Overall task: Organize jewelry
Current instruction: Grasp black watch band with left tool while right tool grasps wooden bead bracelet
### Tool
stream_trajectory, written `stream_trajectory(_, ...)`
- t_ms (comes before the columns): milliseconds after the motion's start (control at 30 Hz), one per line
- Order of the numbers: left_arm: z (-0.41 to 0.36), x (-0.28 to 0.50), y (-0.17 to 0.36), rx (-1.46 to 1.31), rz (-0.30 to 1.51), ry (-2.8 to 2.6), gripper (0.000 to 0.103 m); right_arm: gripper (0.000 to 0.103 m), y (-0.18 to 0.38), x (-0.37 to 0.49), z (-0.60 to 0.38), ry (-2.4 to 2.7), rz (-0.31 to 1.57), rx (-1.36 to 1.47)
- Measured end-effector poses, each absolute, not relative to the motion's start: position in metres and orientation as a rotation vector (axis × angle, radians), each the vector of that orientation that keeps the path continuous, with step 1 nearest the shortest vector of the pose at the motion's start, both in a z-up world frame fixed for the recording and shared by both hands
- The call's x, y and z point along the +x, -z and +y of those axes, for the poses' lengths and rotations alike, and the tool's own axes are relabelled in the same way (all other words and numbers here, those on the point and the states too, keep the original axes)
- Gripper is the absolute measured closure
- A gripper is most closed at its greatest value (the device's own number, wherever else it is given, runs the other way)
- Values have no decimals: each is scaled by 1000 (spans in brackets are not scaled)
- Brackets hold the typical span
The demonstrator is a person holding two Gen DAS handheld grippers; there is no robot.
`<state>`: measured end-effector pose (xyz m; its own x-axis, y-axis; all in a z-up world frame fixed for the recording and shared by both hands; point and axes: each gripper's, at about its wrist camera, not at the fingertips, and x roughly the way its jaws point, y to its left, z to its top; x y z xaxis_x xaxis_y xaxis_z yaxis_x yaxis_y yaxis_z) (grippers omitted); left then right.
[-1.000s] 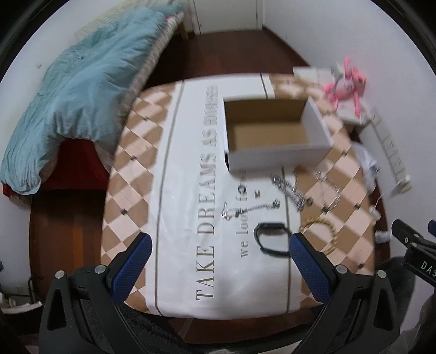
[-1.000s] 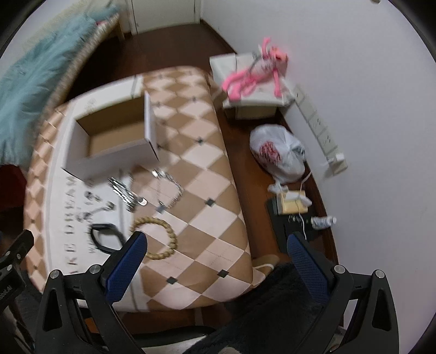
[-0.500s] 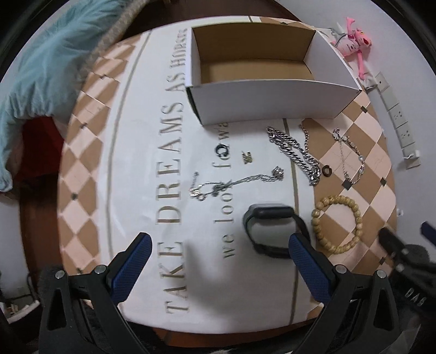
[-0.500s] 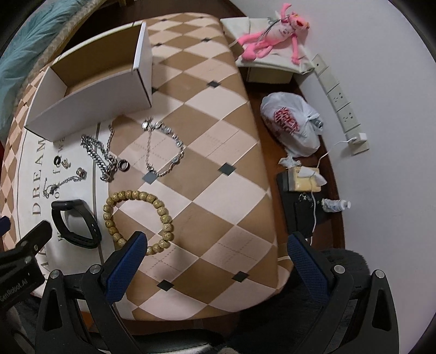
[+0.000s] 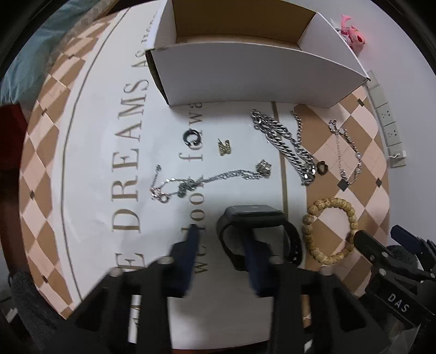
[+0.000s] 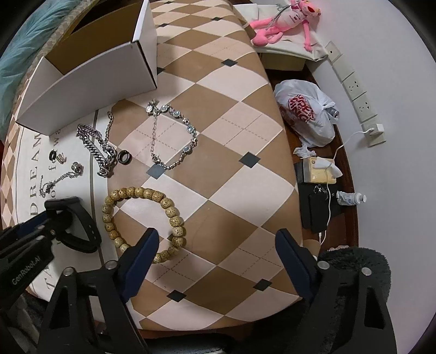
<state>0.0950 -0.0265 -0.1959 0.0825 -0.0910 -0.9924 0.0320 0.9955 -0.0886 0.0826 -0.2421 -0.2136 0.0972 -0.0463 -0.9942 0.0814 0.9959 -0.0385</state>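
Jewelry lies on the cloth in front of an open white cardboard box (image 5: pixel 253 70). A black watch (image 5: pixel 253 217) lies nearest my left gripper (image 5: pixel 222 242), whose blurred jaws are narrowed around the strap's left side, still with a gap. A wooden bead bracelet (image 6: pixel 141 220) lies by my right gripper (image 6: pixel 218 245), which is open with its left finger over the beads. A thick silver chain (image 5: pixel 283 144), a thin silver necklace (image 5: pixel 207 179), a gem bracelet (image 6: pixel 174 133), two dark rings (image 5: pixel 190 136) (image 6: pixel 124 157) and a small gold piece (image 5: pixel 224 147) lie between.
The table's right edge drops to a floor with a white plastic bag (image 6: pixel 305 114), a tissue box (image 6: pixel 318 171) and a small bottle (image 6: pixel 351 197). A pink plush toy (image 6: pixel 283 19) lies at the back right. A teal blanket (image 5: pixel 32 54) is at left.
Both grippers have come down and forward toward the table. My left gripper's jaws have narrowed from wide open around the watch strap. My right gripper stays open, now at the bead bracelet.
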Motion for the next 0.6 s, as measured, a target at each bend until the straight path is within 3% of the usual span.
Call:
stream_trajectory(133, -18, 89, 192, -14, 1459, 81, 96, 42, 224, 81, -235, 67, 1498, 42)
stream_trajectory(367, 12, 71, 185, 18, 1436, 50, 98, 51, 226, 75, -227, 33, 1463, 37)
stream_trajectory(400, 17, 68, 185, 16, 1431, 50, 98, 55, 225, 75, -227, 30, 1457, 37)
stream_trajectory(467, 19, 62, 183, 17, 1421, 49, 99, 86, 221, 73, -224, 26, 1431, 30)
stream_trajectory(500, 19, 59, 182, 18, 1413, 46, 99, 93, 220, 72, -221, 27, 1431, 29)
stream_trajectory(600, 23, 50, 177, 21, 1394, 51, 100, 94, 218, 71, -222, 17, 1426, 57)
